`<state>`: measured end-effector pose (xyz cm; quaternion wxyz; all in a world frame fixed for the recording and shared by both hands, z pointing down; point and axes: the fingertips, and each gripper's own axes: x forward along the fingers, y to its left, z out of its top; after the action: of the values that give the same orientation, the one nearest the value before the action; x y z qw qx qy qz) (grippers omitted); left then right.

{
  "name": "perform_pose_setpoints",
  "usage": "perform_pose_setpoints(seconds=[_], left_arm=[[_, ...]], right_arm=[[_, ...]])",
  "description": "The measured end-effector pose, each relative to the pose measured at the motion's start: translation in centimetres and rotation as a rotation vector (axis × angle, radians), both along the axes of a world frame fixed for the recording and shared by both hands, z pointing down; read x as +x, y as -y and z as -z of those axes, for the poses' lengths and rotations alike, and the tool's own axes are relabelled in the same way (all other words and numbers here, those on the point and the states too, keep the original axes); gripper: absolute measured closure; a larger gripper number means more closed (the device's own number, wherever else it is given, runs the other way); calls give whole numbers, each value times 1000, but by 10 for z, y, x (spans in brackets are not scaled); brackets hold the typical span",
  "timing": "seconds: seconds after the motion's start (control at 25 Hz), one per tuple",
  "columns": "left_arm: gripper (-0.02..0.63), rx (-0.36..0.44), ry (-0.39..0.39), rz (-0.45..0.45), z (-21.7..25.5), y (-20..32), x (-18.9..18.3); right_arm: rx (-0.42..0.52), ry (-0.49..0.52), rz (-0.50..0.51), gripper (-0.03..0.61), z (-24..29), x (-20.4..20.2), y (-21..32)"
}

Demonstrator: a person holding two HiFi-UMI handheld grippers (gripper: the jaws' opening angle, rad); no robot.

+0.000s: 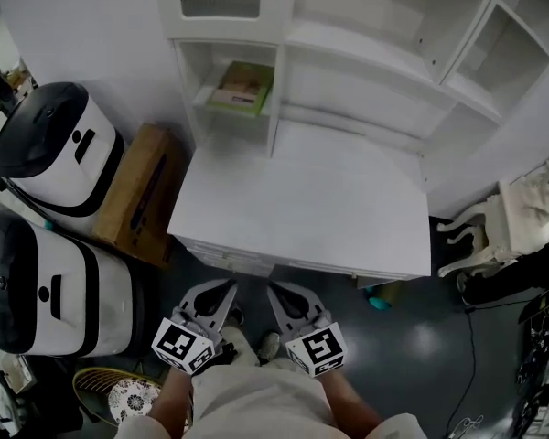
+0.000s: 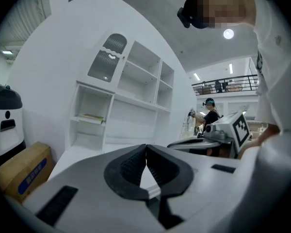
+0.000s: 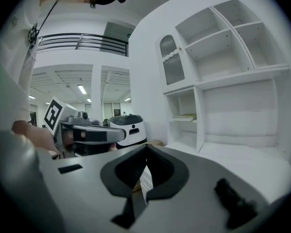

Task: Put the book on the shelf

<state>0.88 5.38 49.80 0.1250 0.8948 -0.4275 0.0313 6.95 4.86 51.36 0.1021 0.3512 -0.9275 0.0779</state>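
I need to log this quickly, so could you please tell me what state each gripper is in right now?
Left gripper: closed, holding nothing.
Right gripper: closed, holding nothing.

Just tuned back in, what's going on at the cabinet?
A person stands facing the white cabinet with a claw in each hand. The left claw and right claw are both shut and empty, held low by the person's body, short of the desk top. The book lies flat on a shelf in the small left compartment, so the task looks done.
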Motion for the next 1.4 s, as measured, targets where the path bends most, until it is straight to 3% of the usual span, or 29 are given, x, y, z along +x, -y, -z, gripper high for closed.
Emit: perform_pose_setpoints(seconds=[0.32,0.64,0.92,1.4], left_arm=[[604,-11,-7,-10,-5,-46,-6],[604,7,-3,-76,12,-52,-9],[604,-25,-5,-90,2,-60,-19],[604,-30,0,-107,1,-57,-14]], right_arm=[[39,-28,45,566,14,-15,-44],[54,-24,13,566,20,-33,-54],[30,-10,7,566,16,-52,-64],[10,-30,-34,566,7,-44,-59]])
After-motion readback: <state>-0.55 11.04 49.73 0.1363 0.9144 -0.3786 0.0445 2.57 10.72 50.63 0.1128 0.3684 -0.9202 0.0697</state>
